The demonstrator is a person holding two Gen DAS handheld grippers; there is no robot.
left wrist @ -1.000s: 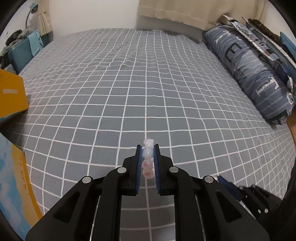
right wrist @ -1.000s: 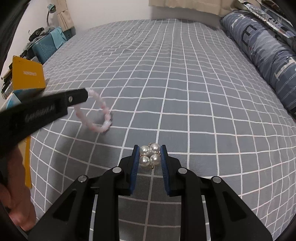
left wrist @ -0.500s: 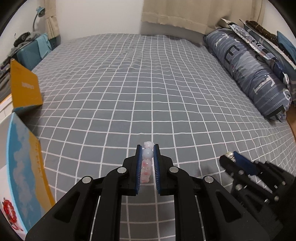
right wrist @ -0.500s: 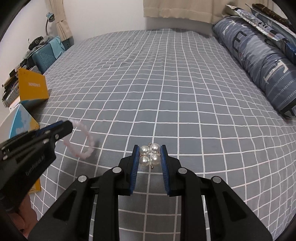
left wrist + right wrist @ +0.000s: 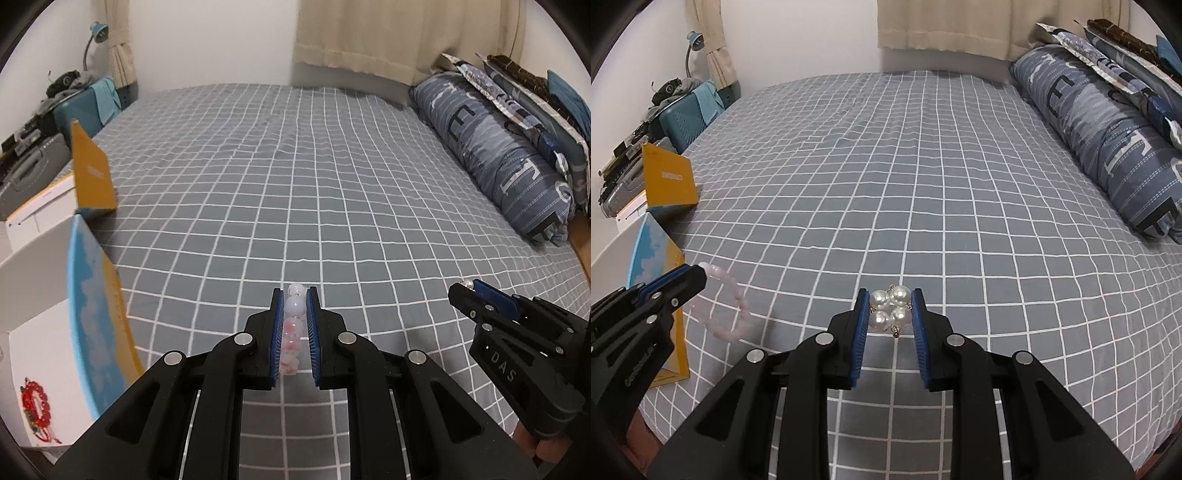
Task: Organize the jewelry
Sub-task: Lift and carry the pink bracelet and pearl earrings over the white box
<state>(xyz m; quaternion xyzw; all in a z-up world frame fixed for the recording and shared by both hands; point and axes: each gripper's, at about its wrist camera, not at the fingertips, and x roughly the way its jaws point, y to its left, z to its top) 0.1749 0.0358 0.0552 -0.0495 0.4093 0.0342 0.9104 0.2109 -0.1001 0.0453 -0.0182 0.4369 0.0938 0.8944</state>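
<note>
Clamping pink bead bracelet [image 5: 293, 325] between left jaws; right jaws pinch pearl bracelet [image 5: 890, 309].

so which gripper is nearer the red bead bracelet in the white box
Left. The left gripper is just right of the white box holding the red bead bracelet. The right gripper is farther right, beyond the left one.
</note>
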